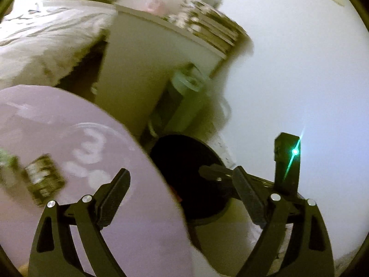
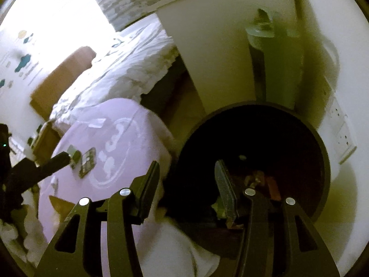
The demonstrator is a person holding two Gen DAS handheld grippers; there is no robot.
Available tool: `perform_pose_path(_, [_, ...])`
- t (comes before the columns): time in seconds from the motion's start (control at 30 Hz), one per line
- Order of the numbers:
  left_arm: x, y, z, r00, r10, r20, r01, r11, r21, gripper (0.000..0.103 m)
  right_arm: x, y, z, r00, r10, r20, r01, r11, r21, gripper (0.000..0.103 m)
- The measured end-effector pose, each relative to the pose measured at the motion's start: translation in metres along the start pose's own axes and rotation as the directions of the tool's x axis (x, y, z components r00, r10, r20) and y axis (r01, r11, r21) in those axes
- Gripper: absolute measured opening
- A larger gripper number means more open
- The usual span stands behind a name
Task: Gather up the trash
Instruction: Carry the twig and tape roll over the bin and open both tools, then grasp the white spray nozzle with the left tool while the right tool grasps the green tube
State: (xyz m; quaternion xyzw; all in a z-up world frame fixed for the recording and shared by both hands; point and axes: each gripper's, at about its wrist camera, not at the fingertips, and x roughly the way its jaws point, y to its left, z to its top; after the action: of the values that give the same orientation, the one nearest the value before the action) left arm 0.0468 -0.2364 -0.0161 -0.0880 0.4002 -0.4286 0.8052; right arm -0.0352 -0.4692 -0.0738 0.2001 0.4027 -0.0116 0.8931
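Observation:
A round black bin [image 2: 306, 143] stands on the floor with scraps of trash [image 2: 258, 177] at its bottom. My right gripper [image 2: 186, 165] hangs over the bin's near rim, open, with nothing between its fingers. Beside the bin is a lilac round cushion [image 1: 57, 120] with a white print. A dark printed wrapper [image 1: 43, 182] and a blurred greenish piece [image 1: 7, 161] lie on it. My left gripper [image 1: 180, 173] is open wide and empty, straddling the cushion's edge and the bin [image 1: 184, 157]. In the right wrist view one left finger [image 2: 55, 161] points at the wrappers [image 2: 87, 161].
A white cabinet [image 1: 143, 64] stands behind the bin, with a grey-green roll [image 1: 184, 97] leaning beside it. A bed with a white duvet [image 1: 41, 46] lies to the left. A cardboard box [image 2: 62, 76] and a white power strip [image 2: 341, 133] are also nearby.

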Motion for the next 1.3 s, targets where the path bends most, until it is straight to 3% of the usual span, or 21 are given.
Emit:
perform_pose_path(0.1, [-0.030, 0.028, -0.008, 0.993, 0.104, 0.058, -0.101, 0.994, -0.047, 0.089, 0.010, 0.017, 0.002, 1.000, 0.021, -0.017, -0.021, 0.999, -0.030, 0.051])
perform_pose_path(0.17, [-0.051, 0.048, -0.016, 0.975, 0.202, 0.093, -0.195, 0.977, -0.085, 0.089, 0.018, 0.030, 0.003, 0.999, 0.038, -0.032, -0.040, 0.998, -0.054, 0.051])
perform_pose_path(0.27, [-0.080, 0.076, -0.027, 0.928, 0.349, 0.130, -0.333, 0.934, -0.133, 0.089, 0.030, 0.056, 0.004, 0.996, 0.064, -0.057, -0.070, 0.992, -0.104, 0.051])
perform_pose_path(0.4, [-0.120, 0.124, -0.047, 0.834, 0.539, 0.122, -0.504, 0.832, -0.231, 0.089, 0.042, 0.094, 0.006, 0.992, 0.096, -0.083, -0.109, 0.979, -0.172, 0.051])
perform_pose_path(0.47, [-0.130, 0.143, -0.054, 0.798, 0.595, 0.096, -0.557, 0.790, -0.258, 0.089, 0.050, 0.119, 0.009, 0.988, 0.117, -0.099, -0.136, 0.967, -0.215, 0.051])
perform_pose_path(0.5, [-0.135, 0.155, -0.058, 0.783, 0.617, 0.077, -0.577, 0.768, -0.277, 0.089, 0.052, 0.125, 0.010, 0.987, 0.122, -0.104, -0.143, 0.963, -0.227, 0.051])
perform_pose_path(0.57, [-0.141, 0.171, -0.063, 0.770, 0.636, 0.050, -0.596, 0.746, -0.297, 0.089, 0.058, 0.147, 0.012, 0.983, 0.136, -0.124, -0.166, 0.948, -0.273, 0.053])
perform_pose_path(0.6, [-0.141, 0.176, -0.064, 0.765, 0.642, 0.044, -0.604, 0.740, -0.297, 0.085, 0.062, 0.160, 0.014, 0.981, 0.142, -0.131, -0.175, 0.938, -0.300, 0.062])
perform_pose_path(0.73, [-0.135, 0.192, -0.067, 0.760, 0.649, -0.002, -0.623, 0.729, -0.282, 0.065, 0.077, 0.207, 0.021, 0.974, 0.158, -0.159, -0.211, 0.892, -0.400, 0.065])
perform_pose_path(0.93, [-0.136, 0.207, -0.077, 0.753, 0.657, -0.033, -0.639, 0.719, -0.274, 0.057, 0.112, 0.275, 0.033, 0.966, 0.148, -0.214, -0.240, 0.823, -0.515, 0.065])
perform_pose_path(1.03, [-0.136, 0.215, -0.078, 0.770, 0.636, -0.055, -0.622, 0.729, -0.286, 0.049, 0.140, 0.304, 0.032, 0.961, 0.113, -0.253, -0.243, 0.784, -0.571, 0.065])
perform_pose_path(1.13, [-0.135, 0.217, -0.077, 0.769, 0.636, -0.059, -0.625, 0.731, -0.272, 0.049, 0.169, 0.325, 0.028, 0.954, 0.071, -0.293, -0.242, 0.758, -0.606, 0.065])
perform_pose_path(1.3, [-0.135, 0.219, -0.076, 0.763, 0.643, -0.065, -0.635, 0.726, -0.263, 0.043, 0.207, 0.345, 0.023, 0.946, -0.009, -0.323, -0.214, 0.733, -0.646, 0.055])
